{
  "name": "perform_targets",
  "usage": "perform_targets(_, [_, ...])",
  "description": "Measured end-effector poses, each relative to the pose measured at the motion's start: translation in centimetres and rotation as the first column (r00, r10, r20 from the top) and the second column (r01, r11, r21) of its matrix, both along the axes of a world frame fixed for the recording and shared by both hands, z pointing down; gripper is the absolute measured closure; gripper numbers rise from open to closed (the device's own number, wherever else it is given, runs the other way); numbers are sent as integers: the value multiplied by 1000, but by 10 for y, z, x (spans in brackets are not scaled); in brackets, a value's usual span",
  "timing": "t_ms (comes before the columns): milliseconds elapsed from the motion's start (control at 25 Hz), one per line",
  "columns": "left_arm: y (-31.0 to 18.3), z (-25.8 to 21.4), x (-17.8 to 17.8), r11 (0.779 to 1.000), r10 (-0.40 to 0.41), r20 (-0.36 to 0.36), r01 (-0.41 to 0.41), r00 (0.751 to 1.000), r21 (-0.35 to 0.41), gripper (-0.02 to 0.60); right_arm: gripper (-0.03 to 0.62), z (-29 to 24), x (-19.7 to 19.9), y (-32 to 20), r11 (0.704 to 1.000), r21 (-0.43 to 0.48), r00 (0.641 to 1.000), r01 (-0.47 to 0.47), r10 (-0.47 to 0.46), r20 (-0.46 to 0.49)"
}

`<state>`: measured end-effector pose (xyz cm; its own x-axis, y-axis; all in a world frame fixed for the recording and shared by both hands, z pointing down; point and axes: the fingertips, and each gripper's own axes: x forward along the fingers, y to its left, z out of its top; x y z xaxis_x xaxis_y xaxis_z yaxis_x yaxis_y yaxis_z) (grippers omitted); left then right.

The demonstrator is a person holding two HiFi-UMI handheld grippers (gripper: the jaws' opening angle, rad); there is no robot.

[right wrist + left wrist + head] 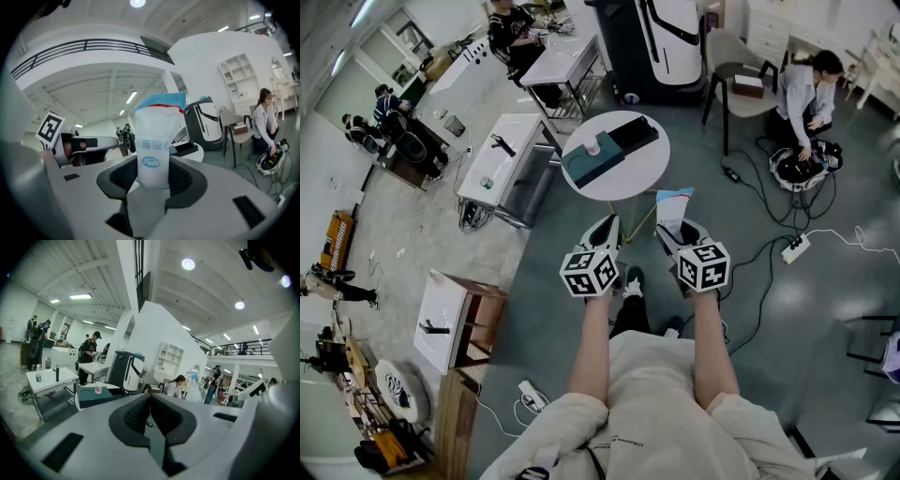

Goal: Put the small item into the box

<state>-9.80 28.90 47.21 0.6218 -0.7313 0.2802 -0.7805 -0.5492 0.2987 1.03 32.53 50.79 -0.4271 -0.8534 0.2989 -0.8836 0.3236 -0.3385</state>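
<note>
A white packet with a blue top (673,202) stands upright in my right gripper (676,232), whose jaws are shut on it; the right gripper view shows the packet (154,145) pressed between the dark pads (124,178). My left gripper (606,232) hangs beside it, jaws shut with nothing between them (150,401). Both hover just short of the round white table (643,167). On that table lies an open teal box (589,164) with a black part (634,134) behind it. A small white cup (593,145) sits on the teal part (93,397).
A large black and white machine (652,42) stands behind the table. A person (802,94) crouches at the right over cables, next to a chair (736,70). A power strip (794,247) and cords lie on the floor. White tables (502,159) stand to the left.
</note>
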Motion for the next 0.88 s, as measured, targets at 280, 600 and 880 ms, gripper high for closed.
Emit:
perform_targets(280, [-1, 3, -8, 997, 32, 219, -46, 975, 60, 560, 385, 0, -9, -10, 1000, 5, 995, 28, -27, -98])
perform_targets(600, [-27, -8, -16, 997, 17, 146, -28, 989, 75, 560, 385, -5, -3, -41, 1000, 8, 999, 27, -27, -42])
perform_targets(880, [-64, -5, -18, 998, 15, 147, -23, 989, 56, 560, 385, 1, -4, -73, 999, -12, 998, 52, -52, 40])
